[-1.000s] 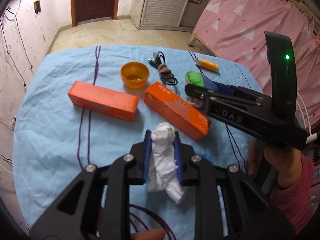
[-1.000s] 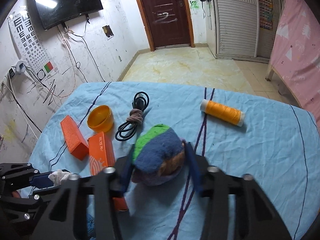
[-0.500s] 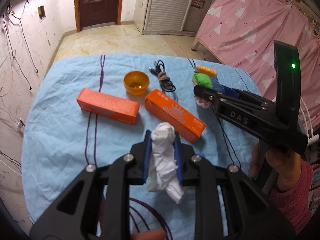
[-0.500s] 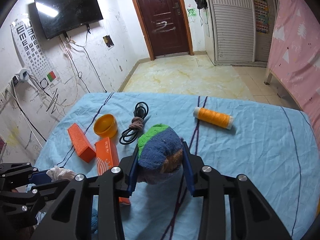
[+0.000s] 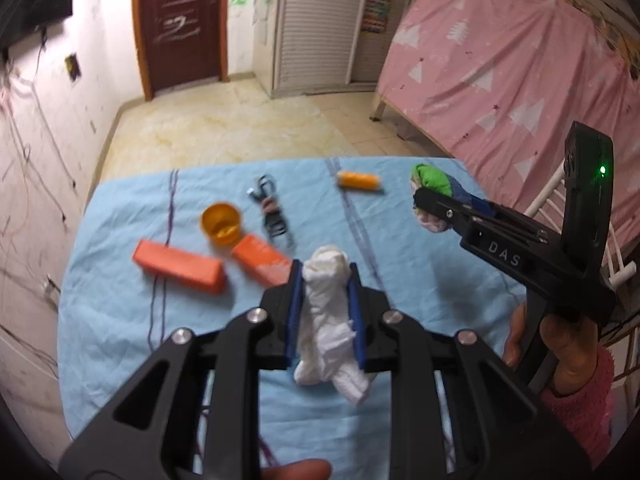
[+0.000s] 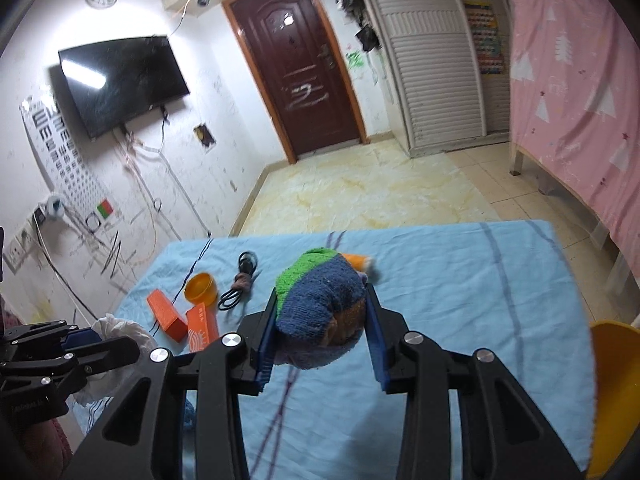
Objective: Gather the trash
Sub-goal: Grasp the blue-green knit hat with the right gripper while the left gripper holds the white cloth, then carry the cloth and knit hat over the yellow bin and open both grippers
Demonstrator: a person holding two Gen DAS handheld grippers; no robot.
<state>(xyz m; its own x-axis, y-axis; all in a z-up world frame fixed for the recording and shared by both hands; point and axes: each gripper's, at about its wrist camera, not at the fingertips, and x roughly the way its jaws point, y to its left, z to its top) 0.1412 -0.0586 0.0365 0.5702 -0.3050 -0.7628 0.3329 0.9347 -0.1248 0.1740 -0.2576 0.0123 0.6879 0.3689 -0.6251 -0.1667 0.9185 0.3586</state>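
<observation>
We see the left gripper with its jaws clamped on a crumpled white tissue, which hangs between the blue pads above the desk, clear of the light-blue cloth that covers it. The right gripper has its jaws pressed on a balled-up knitted rag in green, blue and orange, also held up off the cloth; from the left wrist view this rag shows at the tip of the right gripper, over the far right side of the desk. A hand in a pink sleeve grips that tool's handle.

On the desk we find one small container, an orange bowl, standing open side up; whether anything lies in it we cannot tell through the blur. Just beside it lie two orange boxes, both closed, and a coiled black cable. A spool of orange thread lies further right, apart from the rest. At the right edge of the right wrist view we see part of a yellow bin beside the desk; its inside is out of sight.
</observation>
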